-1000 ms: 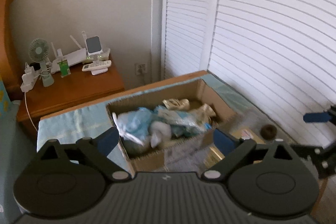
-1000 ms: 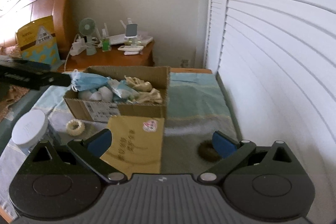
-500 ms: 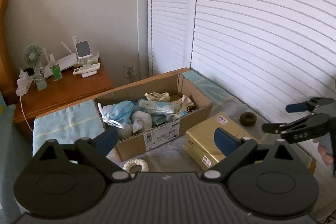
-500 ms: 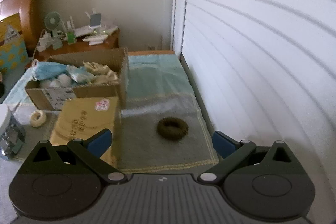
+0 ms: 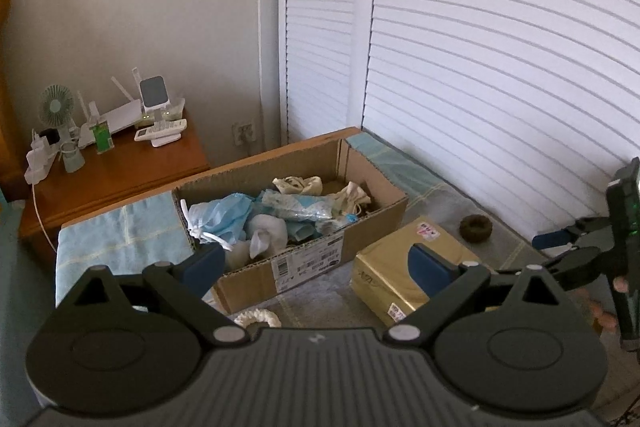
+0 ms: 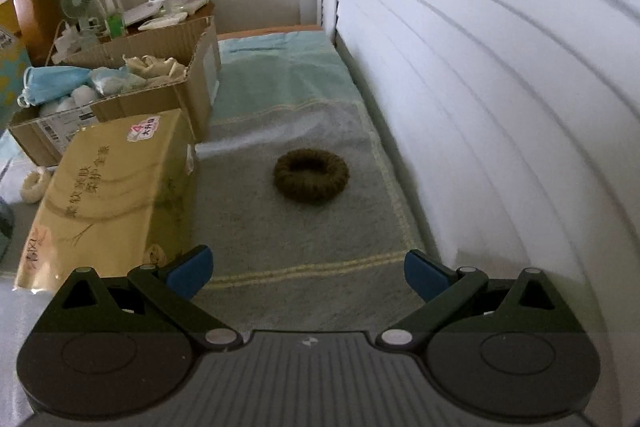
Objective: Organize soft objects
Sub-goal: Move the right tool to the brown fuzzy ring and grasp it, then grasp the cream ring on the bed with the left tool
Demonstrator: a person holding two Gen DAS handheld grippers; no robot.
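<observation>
I'm holding the right gripper [image 6: 307, 271] w/ fingers spread wide, gripping nothing; the brown scrunchie [image 6: 311, 175] is lying on the towel [image 6: 280, 227] ahead, centred btwn them, not touching. Left gripper [image 5: 316, 265] is also gaping, empty, facing the cardboard box [image 5: 308, 263] of soft items beyond.

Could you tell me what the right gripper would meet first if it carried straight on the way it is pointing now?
Most likely the dark brown ring, lying alone on the towel ahead of the open right gripper; nothing shows between them, though depth is uncertain.
</observation>
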